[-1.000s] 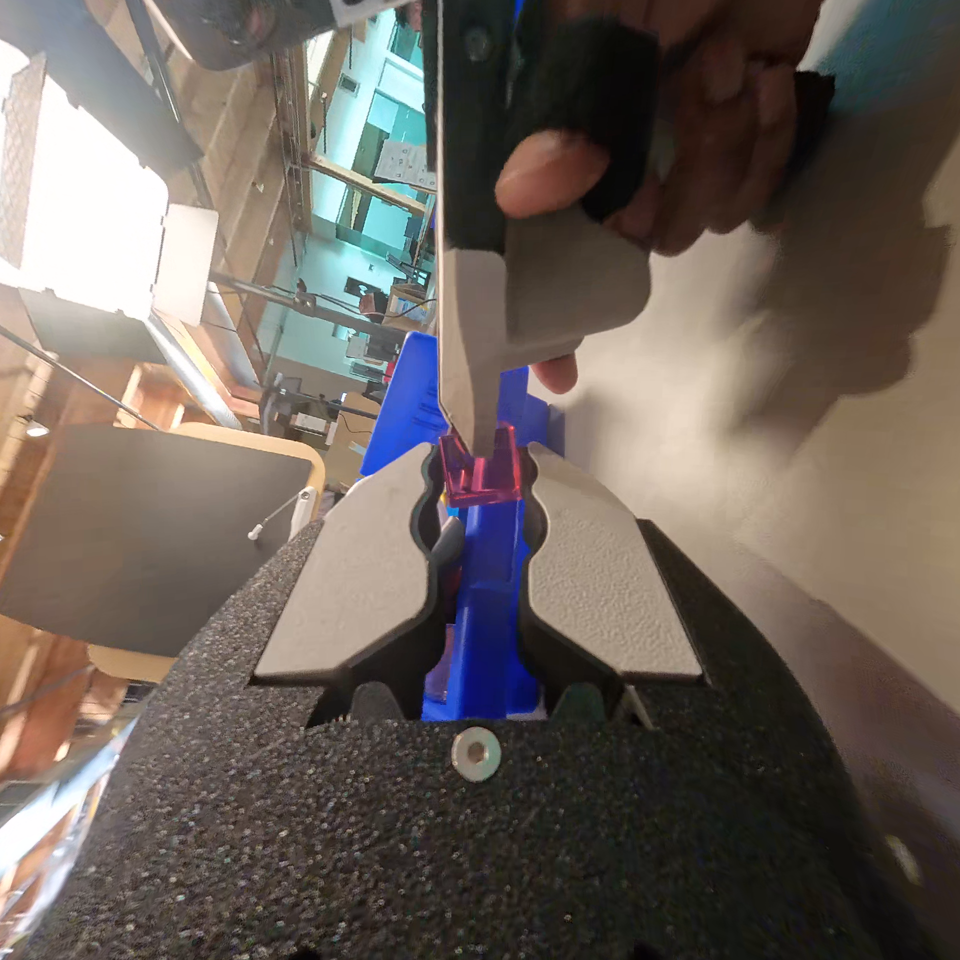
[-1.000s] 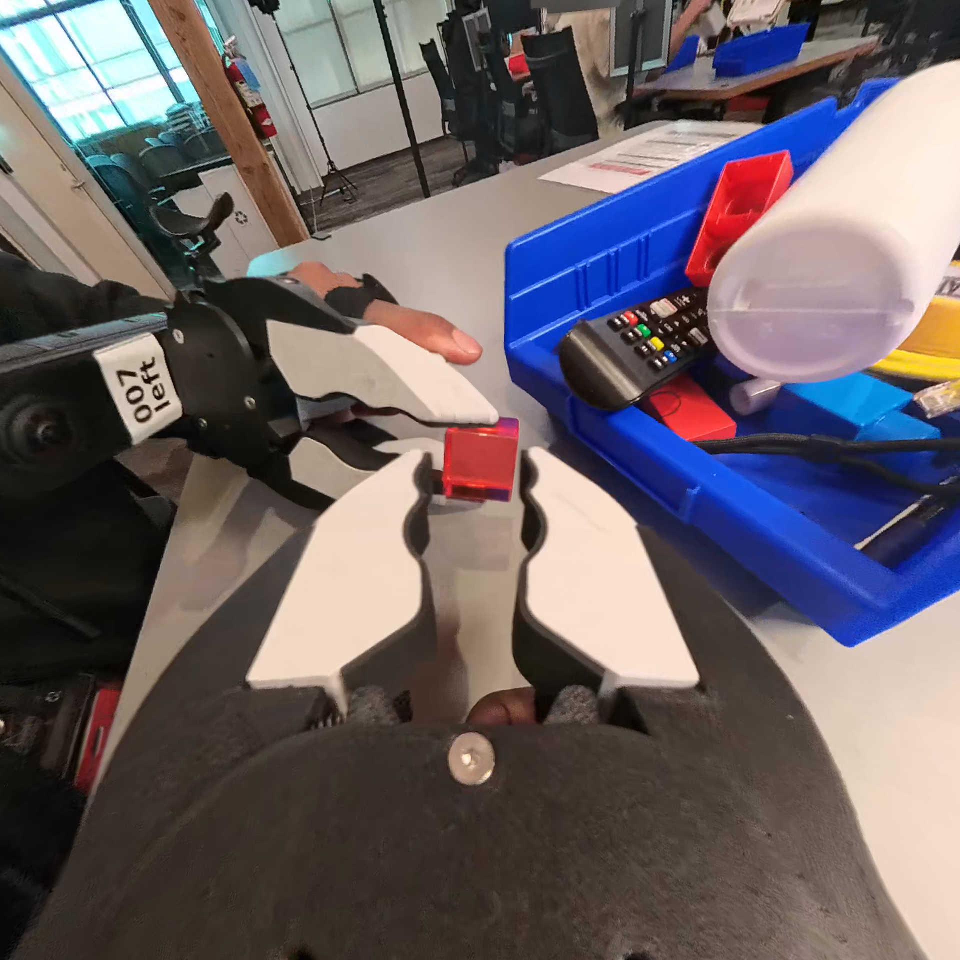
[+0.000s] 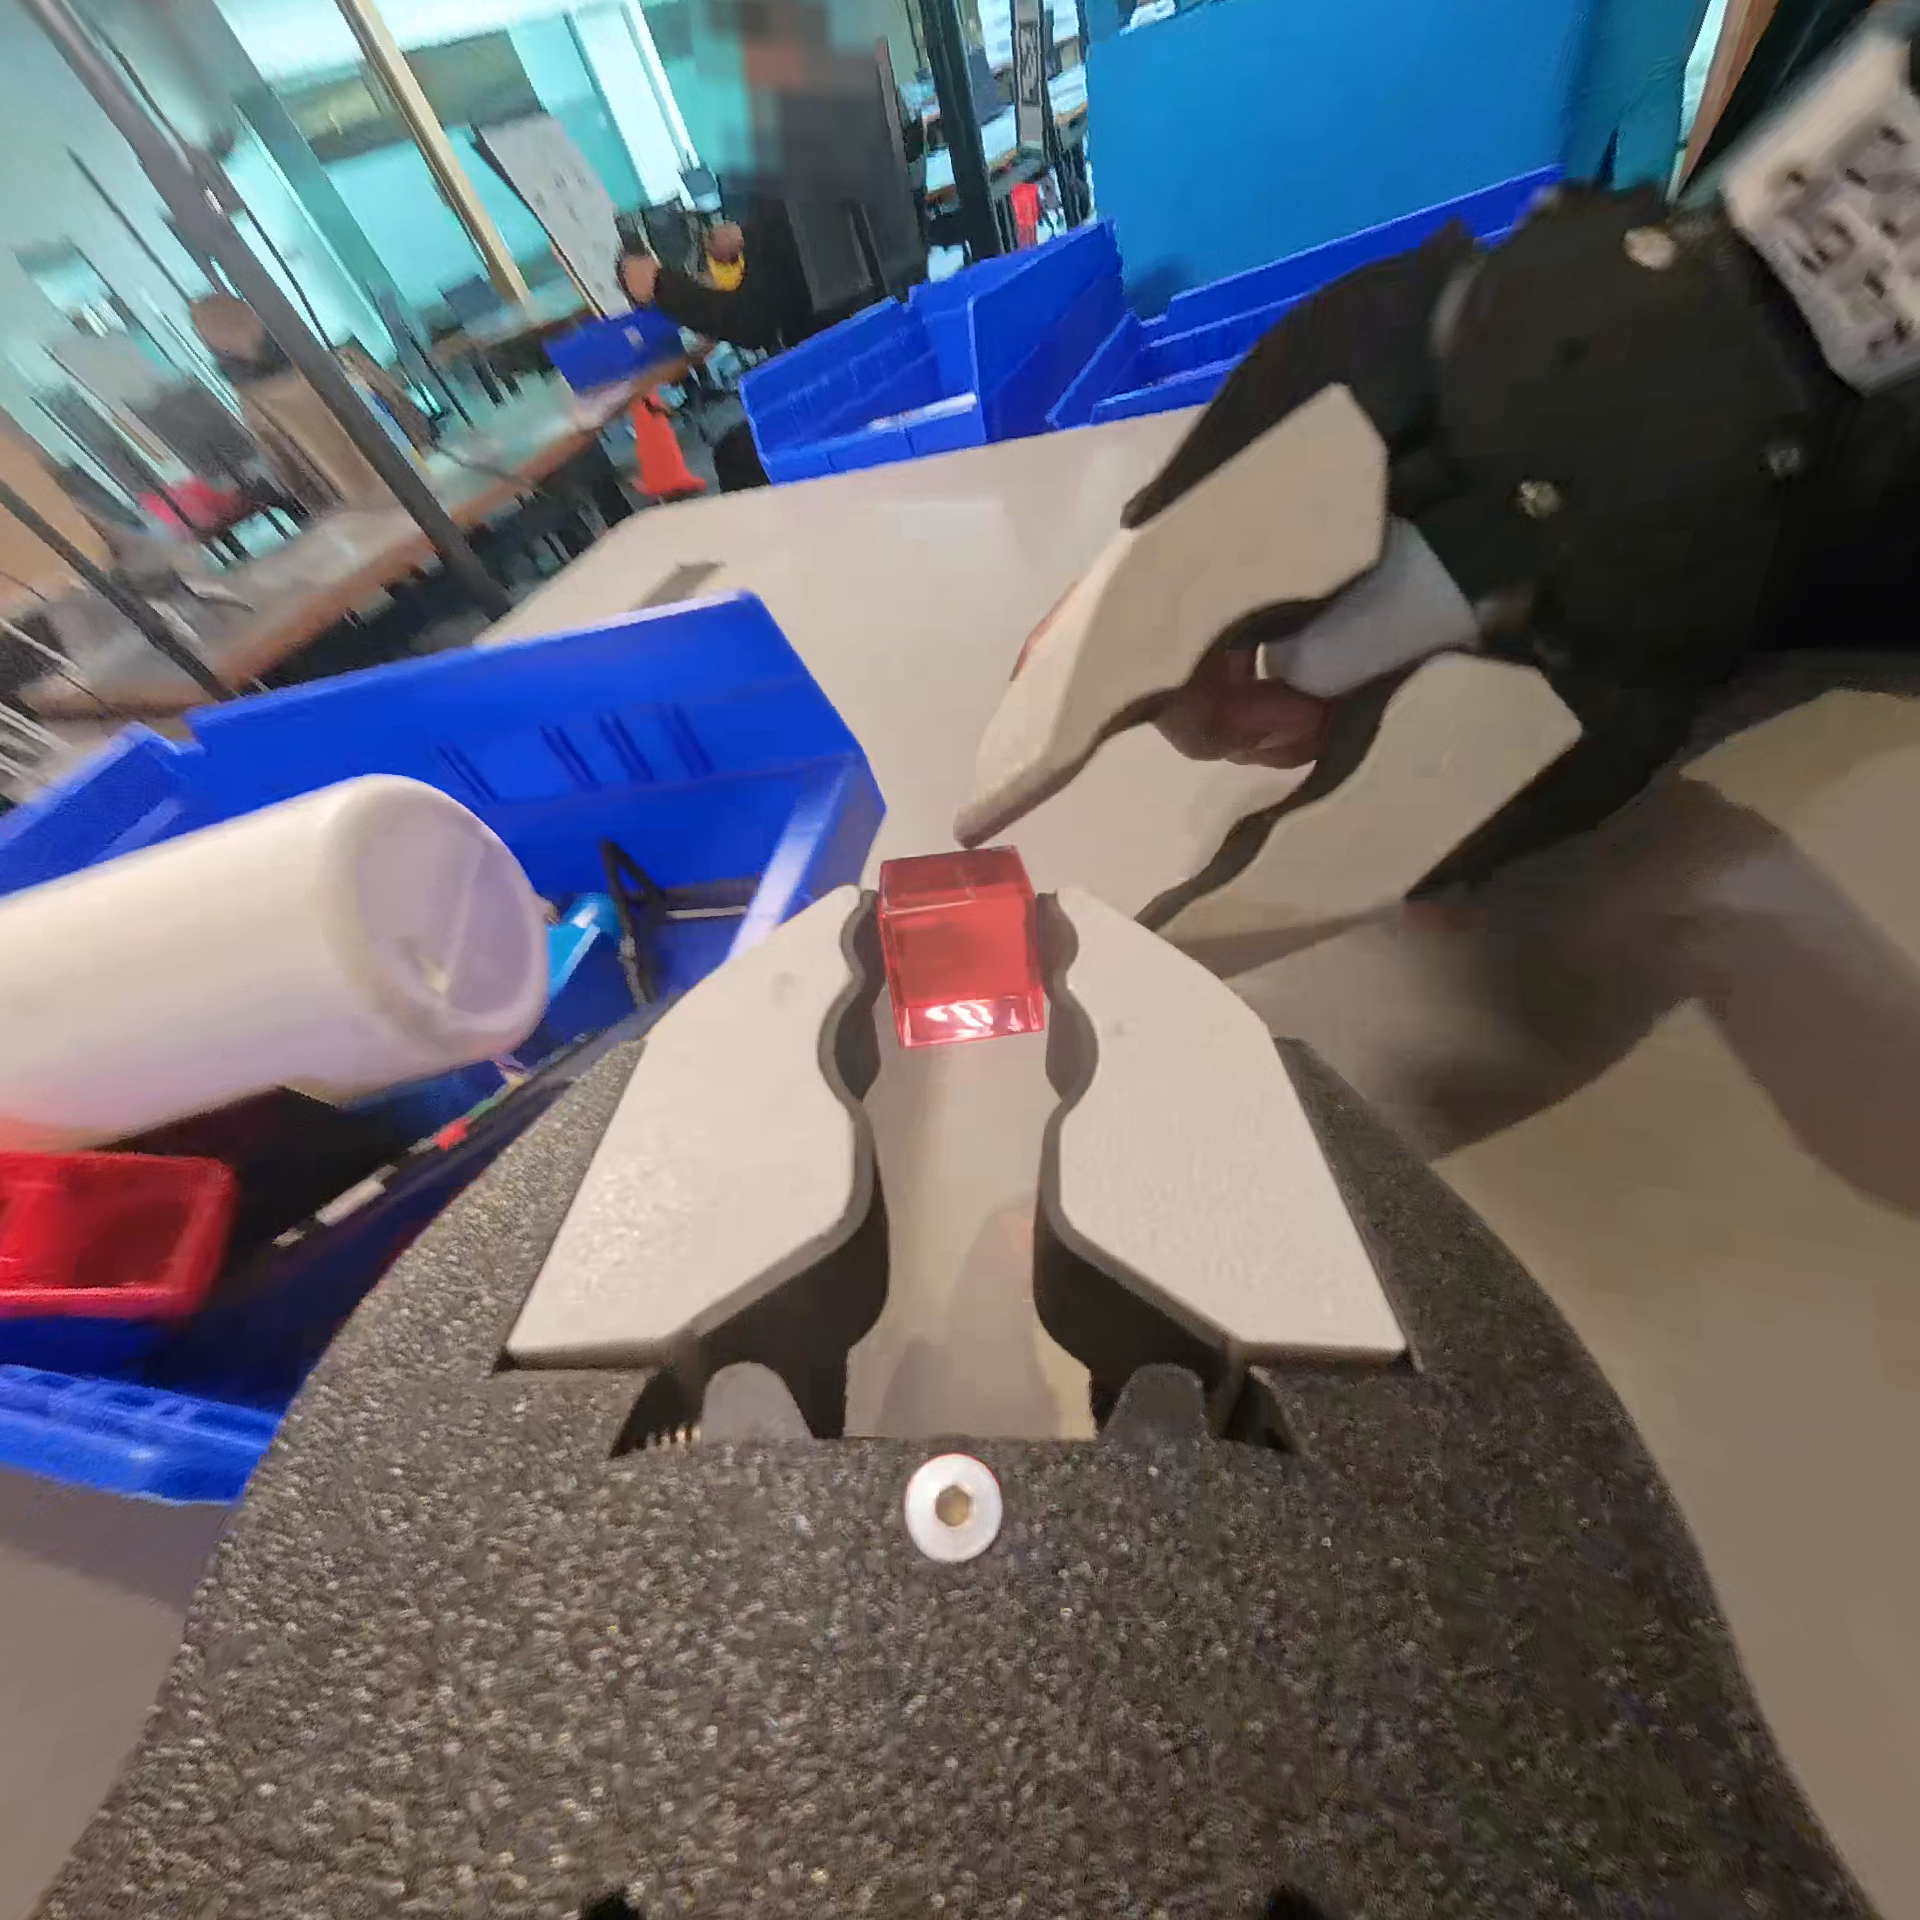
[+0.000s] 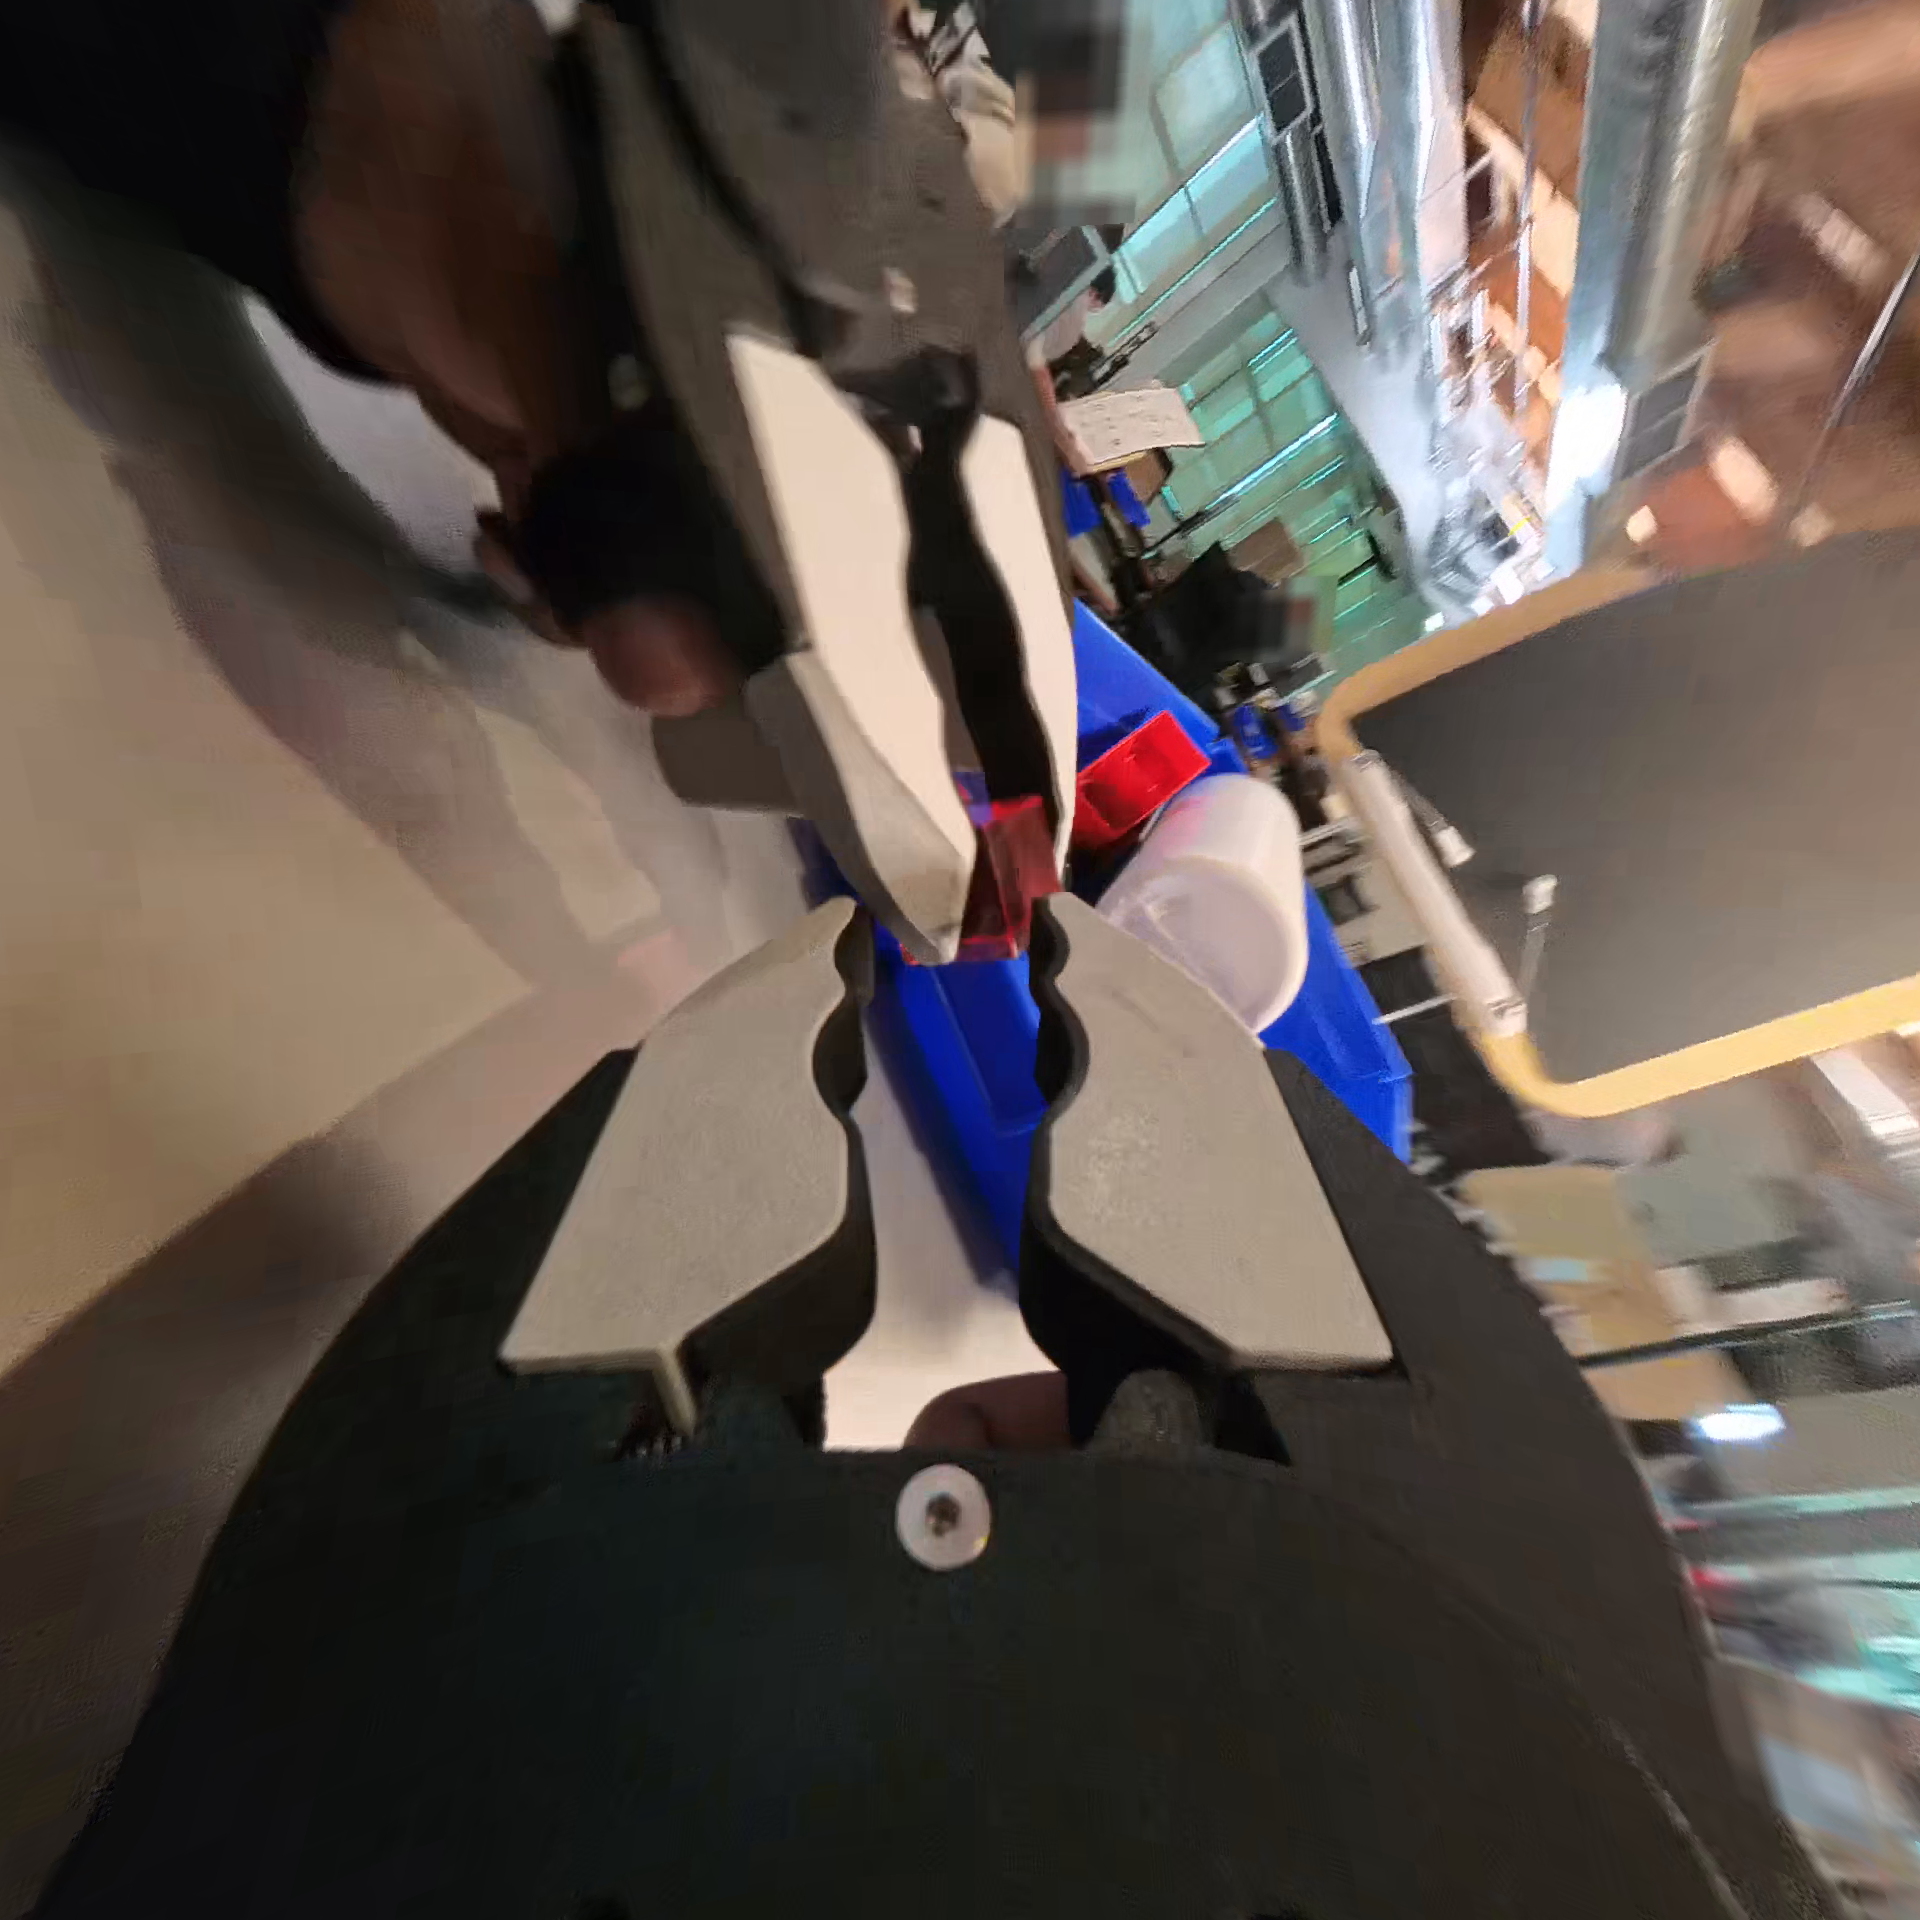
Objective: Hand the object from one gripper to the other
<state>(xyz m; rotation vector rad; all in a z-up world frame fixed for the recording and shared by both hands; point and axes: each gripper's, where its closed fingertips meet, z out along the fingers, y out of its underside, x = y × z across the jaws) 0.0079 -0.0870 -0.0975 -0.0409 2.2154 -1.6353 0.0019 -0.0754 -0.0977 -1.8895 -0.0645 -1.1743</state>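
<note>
**Left fingers pinch the red cube; right fingers spread**

Fingers [image 3: 727, 1143] of the left gripper [image 3: 956, 914]: two flat pale-grey plates with a fine grainy finish and wavy black inner edges, seated in a rough black speckled body. They are closed onto one red cube [image 3: 961, 966], gripped at the very tips by opposite faces. The cube is clear, glossy plastic with sharp edges, held off the table [image 3: 883, 603], a smooth matte grey top.

The right gripper [image 3: 1070, 868] comes in from the far right, its two matching grey fingers held wide apart. The upper fingertip sits just above the cube's top edge; whether it touches is not clear. The lower finger lies low by the table.

From the right wrist view, the right gripper [image 4: 945, 920] shows a clear gap between its own fingertips. The left gripper [image 4: 997, 894] reaches down from above, and the cube [image 4: 1013, 873] sits clamped at its tips, just in front of that gap.

Beside the cube, on the table: one blue plastic bin [image 3: 665, 665] with ribbed walls. In it:
- one white matte cylinder [image 3: 260, 935], lying tilted, with a translucent end
- one red open box [image 3: 104, 1236]
- dark cables, too tangled to count

Several more blue bins stand behind, blurred.
</note>
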